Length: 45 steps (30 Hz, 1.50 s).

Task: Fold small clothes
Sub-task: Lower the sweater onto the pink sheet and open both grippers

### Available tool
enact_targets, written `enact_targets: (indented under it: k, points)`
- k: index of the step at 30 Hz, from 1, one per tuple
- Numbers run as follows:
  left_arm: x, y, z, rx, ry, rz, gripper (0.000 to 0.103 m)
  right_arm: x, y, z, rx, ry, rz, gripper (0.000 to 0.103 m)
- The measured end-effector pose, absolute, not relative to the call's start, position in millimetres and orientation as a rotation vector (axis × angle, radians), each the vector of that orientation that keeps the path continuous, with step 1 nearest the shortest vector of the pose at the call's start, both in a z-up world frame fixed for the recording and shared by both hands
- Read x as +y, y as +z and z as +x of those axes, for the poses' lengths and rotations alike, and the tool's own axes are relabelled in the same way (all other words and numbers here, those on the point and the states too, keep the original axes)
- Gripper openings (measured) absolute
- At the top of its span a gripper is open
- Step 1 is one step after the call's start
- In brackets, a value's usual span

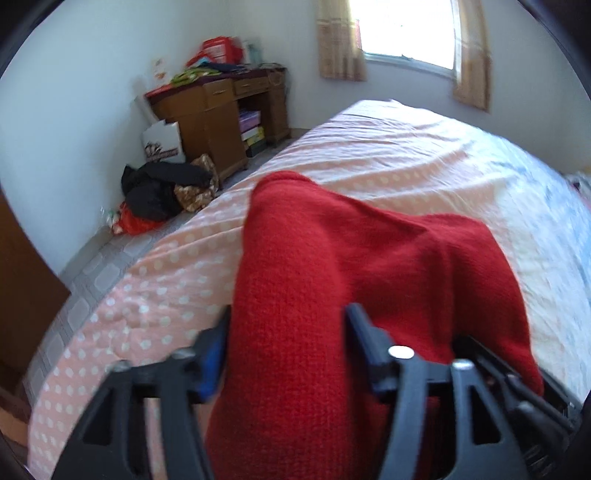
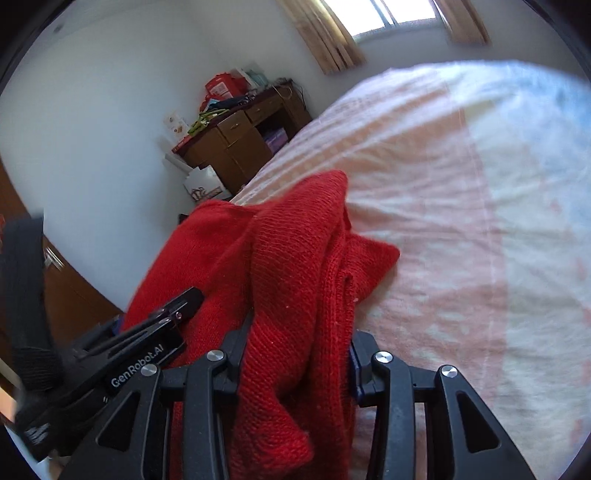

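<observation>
A red knitted garment (image 1: 332,266) is bunched and held up over the pink dotted bedsheet (image 1: 155,273). My left gripper (image 1: 286,332) is shut on a thick fold of it, with the knit filling the gap between the fingers. In the right wrist view the same red garment (image 2: 288,266) is draped over and between my right gripper (image 2: 299,343), which is shut on another fold. The left gripper (image 2: 162,325) shows at the lower left there, close beside the right one. The garment's lower part is hidden behind the grippers.
The bed (image 2: 461,221) stretches ahead and right, towards a curtained window (image 1: 402,33). A cluttered wooden desk (image 1: 221,110) stands against the far wall. Dark clothes and bags (image 1: 162,192) lie on the tiled floor left of the bed.
</observation>
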State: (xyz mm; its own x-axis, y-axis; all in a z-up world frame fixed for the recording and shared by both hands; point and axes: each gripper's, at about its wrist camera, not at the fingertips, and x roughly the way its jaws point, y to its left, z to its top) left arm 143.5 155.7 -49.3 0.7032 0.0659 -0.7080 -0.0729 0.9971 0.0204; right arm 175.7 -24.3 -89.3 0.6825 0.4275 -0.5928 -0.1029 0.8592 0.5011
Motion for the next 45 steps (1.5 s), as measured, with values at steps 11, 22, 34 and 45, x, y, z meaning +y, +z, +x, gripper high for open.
enact_targets:
  k: [11, 22, 34, 45]
  points:
    - [181.9, -58.9, 139.3, 0.852, -0.012, -0.197, 0.101, -39.0, -89.7, 143.7, 0.769, 0.288, 0.469, 0.060]
    - [183.2, -43.4, 89.1, 0.860, 0.062, -0.171, 0.103, -17.9, -37.7, 69.6, 0.595, 0.154, 0.186, 0.032]
    - [172.8, -52.6, 67.7, 0.807, 0.188, -0.009, 0.103, 10.7, -78.2, 76.5, 0.688, 0.172, 0.085, 0.035]
    - [168.3, -51.0, 50.2, 0.824, 0.198, 0.027, 0.103, -8.9, -84.0, 71.4, 0.728, 0.154, 0.186, 0.057]
